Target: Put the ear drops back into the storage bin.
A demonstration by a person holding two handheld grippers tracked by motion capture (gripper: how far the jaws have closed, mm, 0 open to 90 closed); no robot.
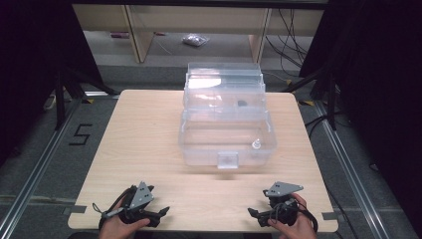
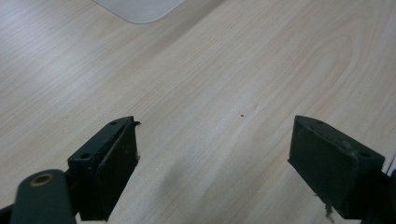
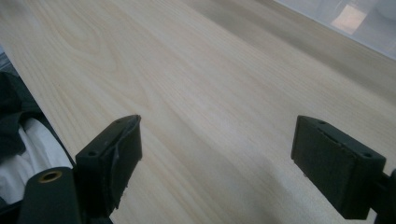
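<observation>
A clear plastic tiered box (image 1: 226, 124) stands open in the middle of the wooden table (image 1: 139, 144), its trays stepped back and its front latch (image 1: 228, 160) facing me. A small dark item (image 1: 241, 103) lies in an upper tray and a small clear piece (image 1: 256, 144) sits in the lower bin. My left gripper (image 1: 163, 214) rests near the front left edge, open with bare wood between its jaws (image 2: 215, 154). My right gripper (image 1: 254, 213) sits near the front right edge, also open over bare wood (image 3: 217, 158). Both are well short of the box.
A corner of the clear box (image 2: 140, 8) shows at the top of the left gripper view, and its edge (image 3: 355, 21) at the top right of the right gripper view. Wooden shelving legs (image 1: 134, 35) and cables (image 1: 293, 35) stand beyond the table. Black tripod legs (image 1: 62, 89) flank it.
</observation>
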